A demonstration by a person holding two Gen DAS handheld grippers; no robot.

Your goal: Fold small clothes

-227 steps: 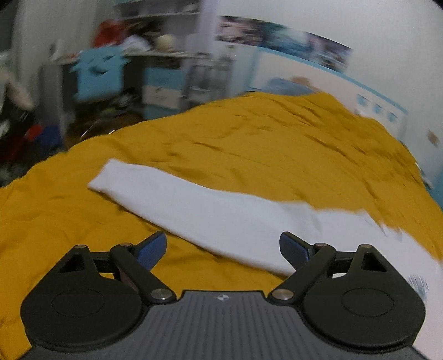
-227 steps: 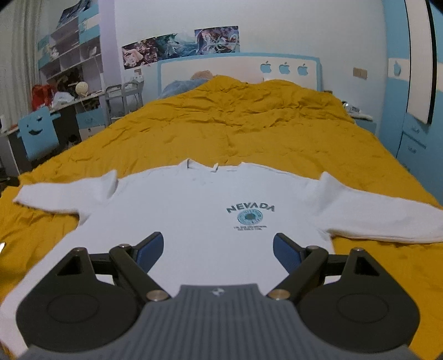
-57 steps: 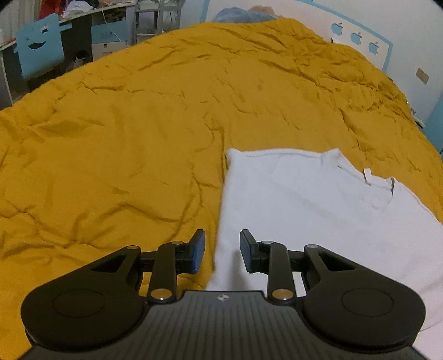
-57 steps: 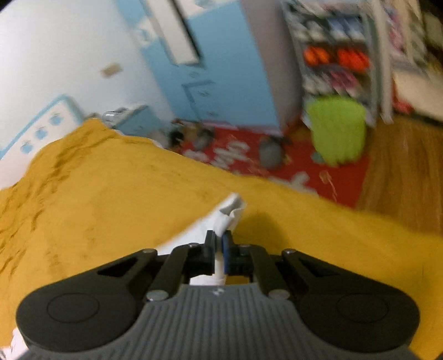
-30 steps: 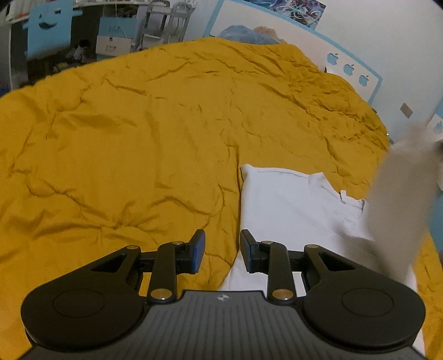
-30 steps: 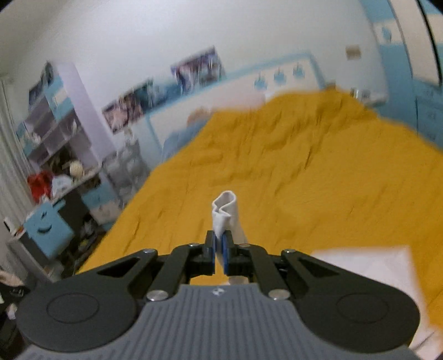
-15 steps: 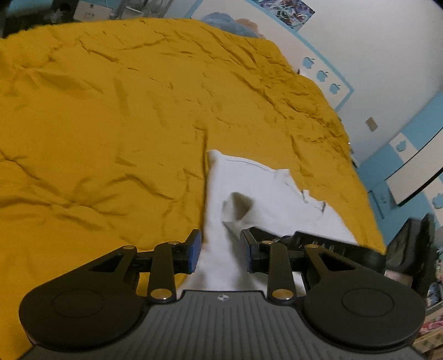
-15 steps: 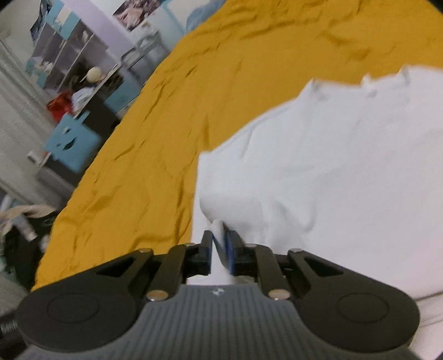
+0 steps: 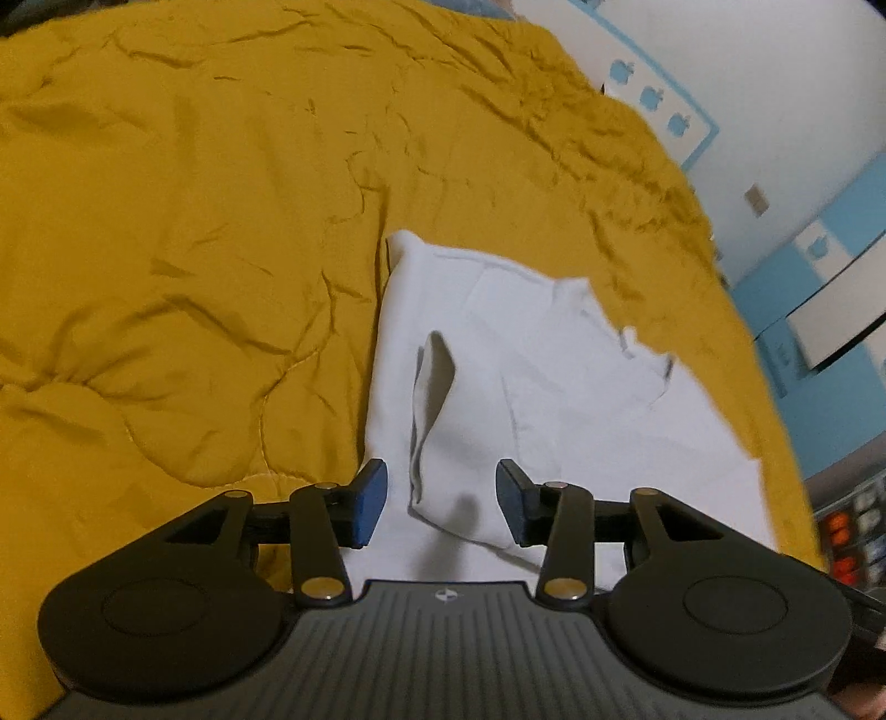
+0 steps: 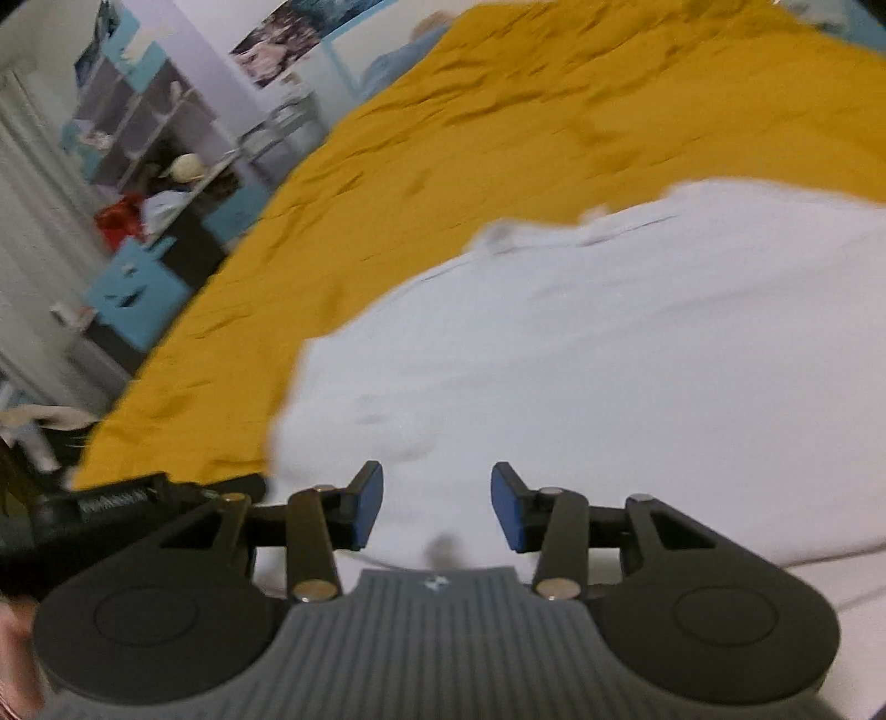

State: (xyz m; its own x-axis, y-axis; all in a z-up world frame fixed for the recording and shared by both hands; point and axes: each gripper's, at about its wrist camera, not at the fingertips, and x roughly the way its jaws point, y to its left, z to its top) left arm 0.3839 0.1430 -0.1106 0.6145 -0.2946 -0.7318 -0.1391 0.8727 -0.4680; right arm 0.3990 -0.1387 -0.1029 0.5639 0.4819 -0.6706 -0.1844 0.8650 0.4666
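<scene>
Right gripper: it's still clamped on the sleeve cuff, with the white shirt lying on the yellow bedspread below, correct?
Not quite. The right gripper is not clamped: in the right wrist view its jaws have just been opening and stand apart with no cloth between the pads. The sleeve cuff already lies on the white shirt, which does rest on the yellow bedspread.

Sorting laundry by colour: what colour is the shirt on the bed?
White long-sleeved shirt; clearest in the left wrist view.

Home bedroom: bed [image 9: 221, 232] under mustard quilt, blue-trimmed headboard with apple cutouts [image 9: 653, 94], posters [image 10: 293, 33] on wall, cluttered shelving [image 10: 138, 116], blue chair [image 10: 138, 288] beside a messy desk [image 10: 183, 194], blue wardrobe [image 9: 819, 288].
</scene>
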